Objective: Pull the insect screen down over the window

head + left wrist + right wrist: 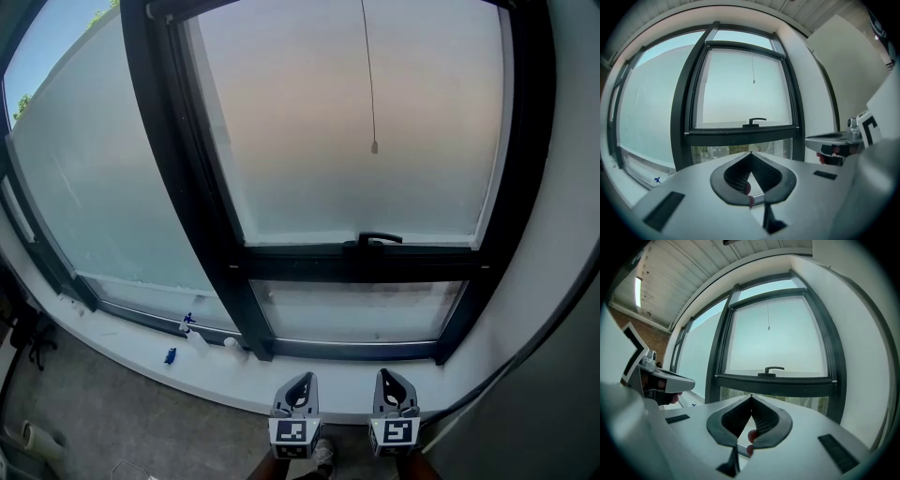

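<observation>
A dark-framed window fills the wall ahead, its upper pane frosted pale. A thin pull cord with a small end bead hangs down the middle of that pane. A black handle sits on the crossbar below it. My left gripper and right gripper are low at the sill, side by side, both shut and holding nothing. In the left gripper view the shut tips point at the lower pane, with the cord's bead well above. In the right gripper view the tips point below the handle.
A white sill runs under the window, with a small blue object and a small white and blue one on its left part. A wider fixed pane lies left. A white wall closes the right side.
</observation>
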A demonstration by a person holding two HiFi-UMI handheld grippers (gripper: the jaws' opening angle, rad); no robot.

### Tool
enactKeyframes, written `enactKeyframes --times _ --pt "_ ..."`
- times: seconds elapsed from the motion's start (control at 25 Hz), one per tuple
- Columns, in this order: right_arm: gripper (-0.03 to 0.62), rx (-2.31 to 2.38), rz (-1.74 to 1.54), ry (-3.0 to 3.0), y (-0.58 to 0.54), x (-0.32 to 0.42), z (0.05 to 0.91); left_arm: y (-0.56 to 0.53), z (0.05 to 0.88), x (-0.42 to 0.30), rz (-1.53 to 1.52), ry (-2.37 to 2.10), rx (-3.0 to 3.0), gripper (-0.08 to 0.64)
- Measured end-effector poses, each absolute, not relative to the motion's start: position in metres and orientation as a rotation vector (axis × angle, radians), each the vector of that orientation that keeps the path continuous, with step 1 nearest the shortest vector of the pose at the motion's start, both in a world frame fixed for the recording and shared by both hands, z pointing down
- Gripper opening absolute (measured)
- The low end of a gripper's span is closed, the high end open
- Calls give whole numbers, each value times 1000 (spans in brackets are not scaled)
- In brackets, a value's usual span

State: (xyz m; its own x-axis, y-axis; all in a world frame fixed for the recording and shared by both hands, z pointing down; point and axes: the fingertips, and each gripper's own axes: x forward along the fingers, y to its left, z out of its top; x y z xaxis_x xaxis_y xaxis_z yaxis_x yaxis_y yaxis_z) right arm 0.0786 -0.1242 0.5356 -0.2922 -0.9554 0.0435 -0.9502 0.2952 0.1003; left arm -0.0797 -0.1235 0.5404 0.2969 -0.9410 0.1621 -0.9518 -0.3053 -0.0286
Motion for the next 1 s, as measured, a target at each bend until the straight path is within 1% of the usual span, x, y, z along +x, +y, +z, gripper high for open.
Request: enactKeyframes --times 0.64,1.0 --pt "3 1884 -72 -2355 -228 70 535 -237 532 -91 144 -1718 2549 3" --pt "3 1928 -128 -2341 -280 61 509 -298 525 -95 134 -1640 2618 3"
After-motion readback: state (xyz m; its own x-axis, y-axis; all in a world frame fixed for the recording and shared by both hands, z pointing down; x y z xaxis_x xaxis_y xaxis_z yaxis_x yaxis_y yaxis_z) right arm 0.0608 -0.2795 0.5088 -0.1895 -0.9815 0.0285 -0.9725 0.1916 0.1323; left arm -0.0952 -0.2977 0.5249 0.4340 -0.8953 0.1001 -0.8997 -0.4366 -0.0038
